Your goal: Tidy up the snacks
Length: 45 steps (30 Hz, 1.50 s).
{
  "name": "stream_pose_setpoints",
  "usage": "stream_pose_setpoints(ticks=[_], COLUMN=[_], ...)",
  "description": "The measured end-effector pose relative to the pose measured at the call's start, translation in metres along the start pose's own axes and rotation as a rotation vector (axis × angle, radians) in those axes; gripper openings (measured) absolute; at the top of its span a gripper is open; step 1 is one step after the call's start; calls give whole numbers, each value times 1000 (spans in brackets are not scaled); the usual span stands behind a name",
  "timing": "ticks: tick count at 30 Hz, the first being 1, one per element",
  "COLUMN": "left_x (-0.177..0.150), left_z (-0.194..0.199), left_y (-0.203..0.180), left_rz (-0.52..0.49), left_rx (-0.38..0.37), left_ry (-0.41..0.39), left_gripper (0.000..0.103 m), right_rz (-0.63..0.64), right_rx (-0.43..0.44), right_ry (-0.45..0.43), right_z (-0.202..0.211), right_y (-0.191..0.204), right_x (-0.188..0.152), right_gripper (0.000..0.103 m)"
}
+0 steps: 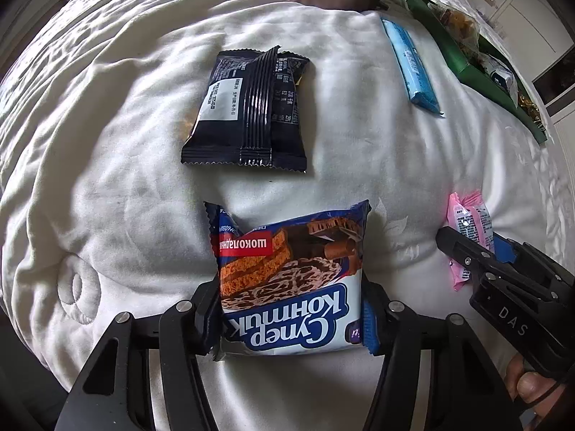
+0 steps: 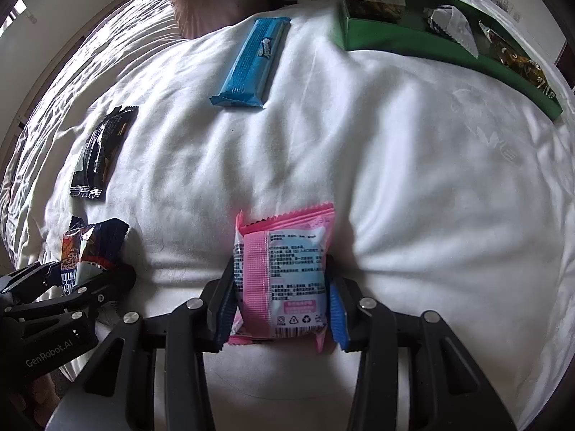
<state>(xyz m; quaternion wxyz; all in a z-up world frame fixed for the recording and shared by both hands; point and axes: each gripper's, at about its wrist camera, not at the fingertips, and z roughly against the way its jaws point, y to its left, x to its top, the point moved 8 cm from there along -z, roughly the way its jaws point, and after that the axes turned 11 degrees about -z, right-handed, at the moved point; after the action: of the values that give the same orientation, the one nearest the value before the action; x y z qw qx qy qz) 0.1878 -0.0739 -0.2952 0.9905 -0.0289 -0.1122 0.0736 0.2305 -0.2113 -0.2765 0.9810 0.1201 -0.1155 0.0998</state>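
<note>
Snacks sit in both grippers at once. Cake pack (image 1: 291,280), blue and white with a chocolate slice printed on it, fills the lower middle of the left wrist view, pinched at its two sides by the left gripper (image 1: 293,319); its jaws stand partly closed, pads against the wrapper edges. The pack's long axis runs straight up the frame, away from the gripper. Pink pack (image 2: 284,273) lies the same way in the lower middle of the right wrist view, caught between the fingers of the right gripper (image 2: 282,309), whose jaws are drawn in tight on it, the wrapper crinkled at the bottom. Whether either pack is clear of the bedcover (image 2: 413,197) I cannot tell.

Green tray (image 2: 395,41) is the likely goal: it crosses the upper right of the right wrist view, already holding a clear tub and a few wrapped sweets. It lies up and to the right of both grippers, and the right one looks nearer, so the pink pack probably has the shorter trip.

Two more snacks wait on the cover: a black pack (image 1: 248,107) at upper centre of the left view, directly beyond the cake pack, and a blue bar (image 2: 251,61) at upper centre-left of the right view, well apart from the tray.
</note>
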Motion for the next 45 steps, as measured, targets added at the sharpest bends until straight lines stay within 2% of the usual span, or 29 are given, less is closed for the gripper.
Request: stream_pose_setpoints(ticks=[11,24,32,36,39,45], left_x=[-7,-13,-6,-4,2,14], left_z=[15,47,76,82,87,98], left_y=[-9,5,-3,-8,-11,-28], left_rz=[-17,-11,-53,-68,-97,-135], left_rx=[12,-2,15,33,72,79], left_ry=[-24,-59,-112,-134,-164,-204], left_gripper=[53,53,53,53,53,53], right_rz=[-4,-3,-11,-24,-33,-48], right_rx=[3,16,18,19,20,12], right_ry=[-31,-92,-140,-166,-189,-240], right_z=[14,54,78,86,95,114], right_y=[-4,-19,-29,-32,-38,-53], right_x=[-5,-10,-1,6,12,26], right_gripper=[8,7,7,7,7,7])
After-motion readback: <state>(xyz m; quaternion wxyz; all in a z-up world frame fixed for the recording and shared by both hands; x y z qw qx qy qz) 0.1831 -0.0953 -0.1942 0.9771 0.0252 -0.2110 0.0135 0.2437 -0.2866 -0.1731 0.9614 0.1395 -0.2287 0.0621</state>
